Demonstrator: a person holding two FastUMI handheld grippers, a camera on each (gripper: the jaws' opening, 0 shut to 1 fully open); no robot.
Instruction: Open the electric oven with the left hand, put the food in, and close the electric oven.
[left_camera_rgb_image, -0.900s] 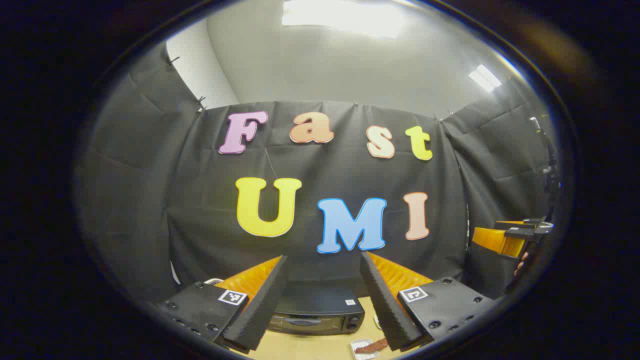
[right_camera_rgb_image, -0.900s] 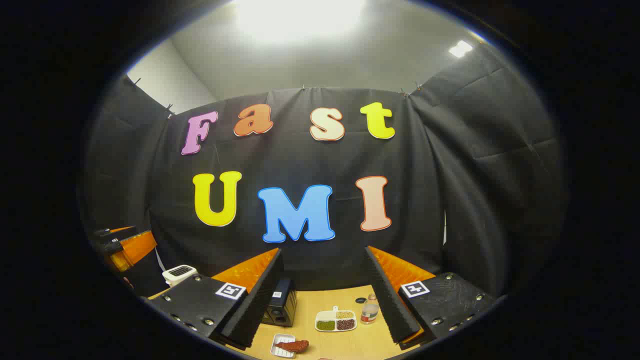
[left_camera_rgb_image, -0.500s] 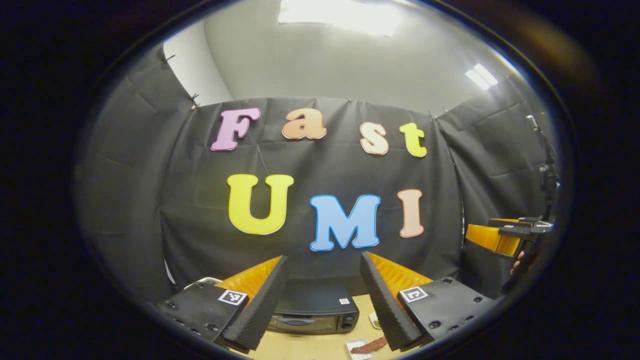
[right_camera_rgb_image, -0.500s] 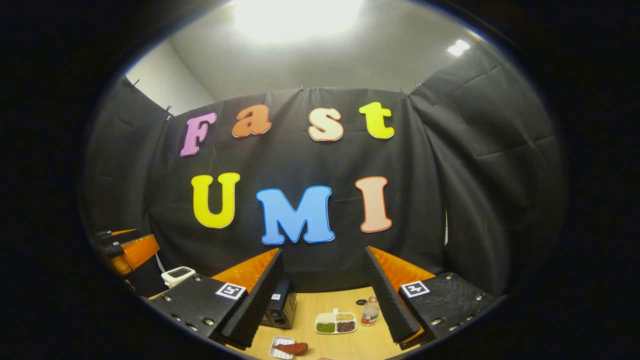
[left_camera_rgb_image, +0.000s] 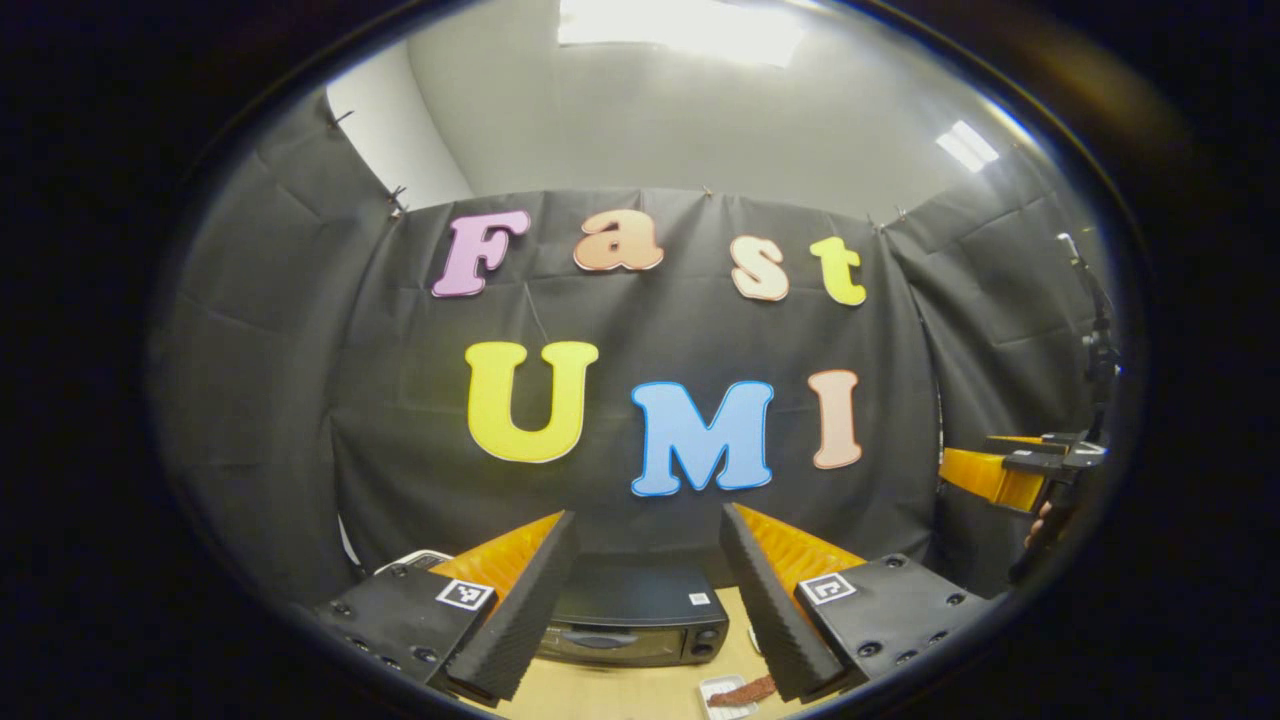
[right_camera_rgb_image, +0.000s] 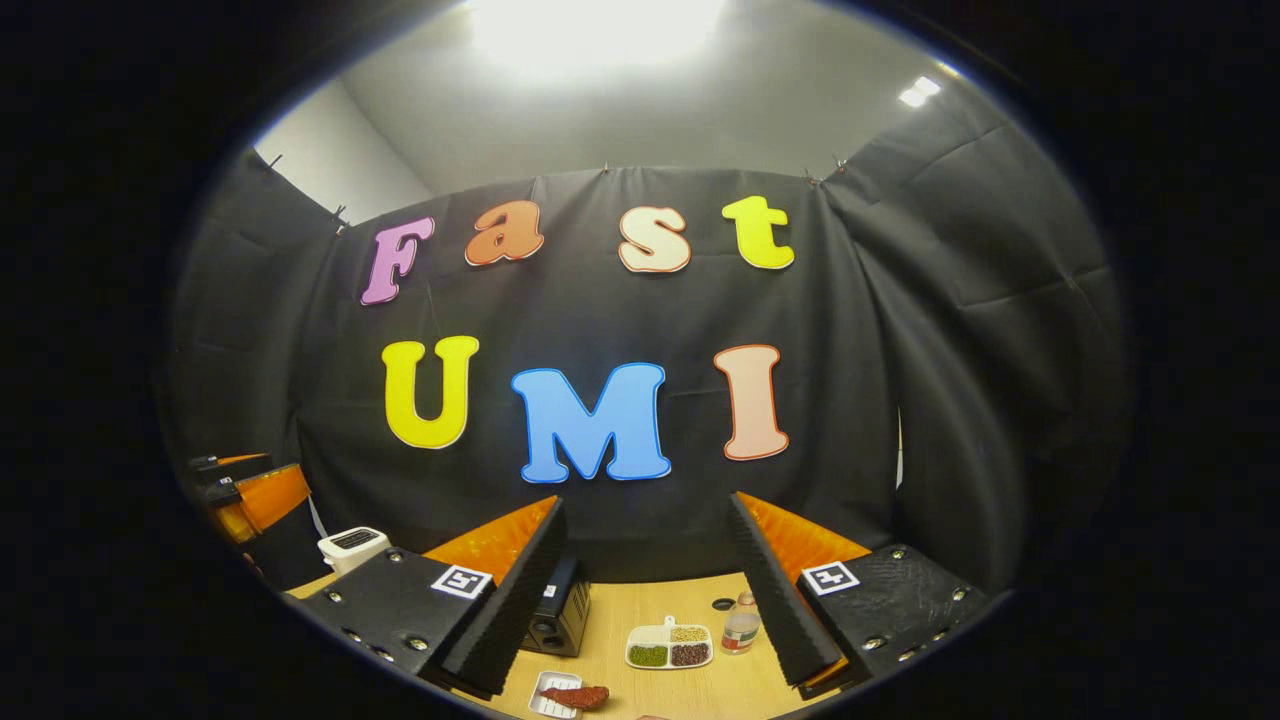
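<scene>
A black electric oven (left_camera_rgb_image: 632, 625) stands on the wooden table, its door closed, far below and ahead of my left gripper (left_camera_rgb_image: 645, 600), which is open and holds nothing. The same oven (right_camera_rgb_image: 558, 618) sits partly behind the left finger in the right gripper view. The food, a reddish-brown piece on a small white tray (left_camera_rgb_image: 738, 692), lies to the right of the oven, and the tray (right_camera_rgb_image: 568, 696) lies in front of the oven in the right gripper view. My right gripper (right_camera_rgb_image: 645, 595) is open and empty, high above the table. The other gripper (left_camera_rgb_image: 1020, 470) hangs at the right edge.
A white divided dish (right_camera_rgb_image: 669, 646) with beans and grains and a small bottle (right_camera_rgb_image: 740, 622) stand on the table (right_camera_rgb_image: 700, 690). A white toaster (right_camera_rgb_image: 352, 546) sits at the left. The other gripper (right_camera_rgb_image: 245, 495) hangs at the left edge.
Both cameras have drifted slightly, with the wall shifting a little in each view. Both grippers stay open and high above the table.
</scene>
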